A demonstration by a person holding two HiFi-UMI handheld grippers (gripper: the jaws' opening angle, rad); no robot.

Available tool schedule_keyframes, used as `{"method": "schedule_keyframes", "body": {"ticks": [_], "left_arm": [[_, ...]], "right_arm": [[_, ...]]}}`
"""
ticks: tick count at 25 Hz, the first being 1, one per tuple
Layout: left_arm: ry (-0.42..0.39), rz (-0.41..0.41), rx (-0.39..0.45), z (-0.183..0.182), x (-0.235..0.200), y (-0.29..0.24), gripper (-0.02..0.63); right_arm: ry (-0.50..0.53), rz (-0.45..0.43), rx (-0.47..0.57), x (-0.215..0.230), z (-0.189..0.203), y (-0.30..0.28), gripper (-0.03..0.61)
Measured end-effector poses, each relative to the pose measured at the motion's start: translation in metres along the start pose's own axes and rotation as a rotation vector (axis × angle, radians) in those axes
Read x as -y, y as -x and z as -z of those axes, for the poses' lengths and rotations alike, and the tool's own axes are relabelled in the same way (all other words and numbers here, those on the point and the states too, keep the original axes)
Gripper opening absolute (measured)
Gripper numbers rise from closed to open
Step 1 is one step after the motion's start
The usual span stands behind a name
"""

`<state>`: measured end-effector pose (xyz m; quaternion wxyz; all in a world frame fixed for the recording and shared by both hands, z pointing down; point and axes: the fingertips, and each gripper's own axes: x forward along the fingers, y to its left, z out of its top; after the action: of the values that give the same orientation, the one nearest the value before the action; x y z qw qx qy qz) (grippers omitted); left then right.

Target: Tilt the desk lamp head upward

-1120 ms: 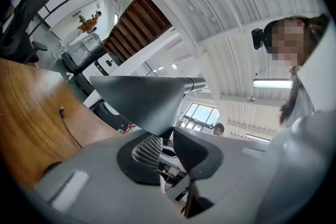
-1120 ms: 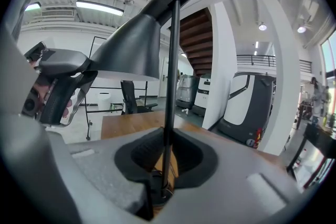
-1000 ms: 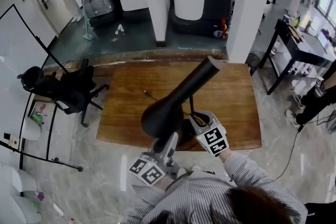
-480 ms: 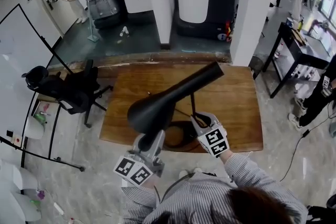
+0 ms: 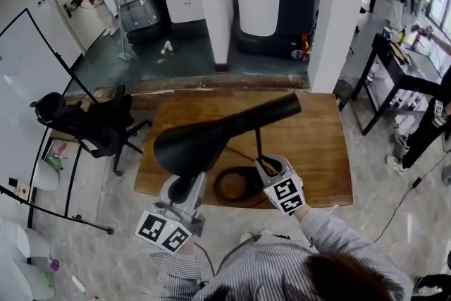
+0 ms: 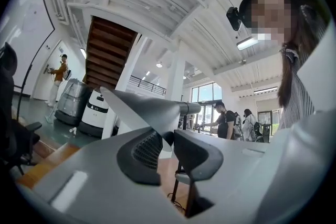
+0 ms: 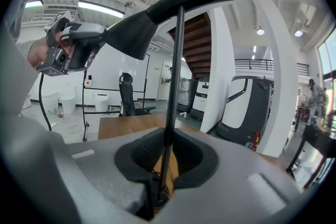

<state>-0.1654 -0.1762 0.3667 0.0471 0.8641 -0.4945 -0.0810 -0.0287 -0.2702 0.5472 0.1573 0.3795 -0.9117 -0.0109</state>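
desk lamp head [image 5: 194, 144], black, in left gripper [image 6: 167, 138]

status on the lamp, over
Left gripper shut on lamp head rim. Right gripper shut on lamp stem. Shade end sits lower than rear end. Nothing blocking.

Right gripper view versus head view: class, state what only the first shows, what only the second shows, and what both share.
Only the right gripper view: its jaws closed on the lamp stem. Only the head view: the right gripper's marker cube. Both: the left gripper clamped on the lamp head above the wooden table.
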Motion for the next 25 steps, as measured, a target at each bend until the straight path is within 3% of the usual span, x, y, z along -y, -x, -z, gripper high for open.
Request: {"method": "schedule_keyframes", "body": {"ticks": [7,25], "left_arm": [[-0.085,0.008,0.055,-0.047,-0.005,-0.001,0.066],[-0.131,0.047,0.207,-0.131,0.006,-0.021,0.063]], "right_arm": [[0.017,0.014,-0.002,-0.002,-0.001,0.000,0.044],[0.046,0.015,-0.003,-0.009,-0.002,0.001,0.044]]}}
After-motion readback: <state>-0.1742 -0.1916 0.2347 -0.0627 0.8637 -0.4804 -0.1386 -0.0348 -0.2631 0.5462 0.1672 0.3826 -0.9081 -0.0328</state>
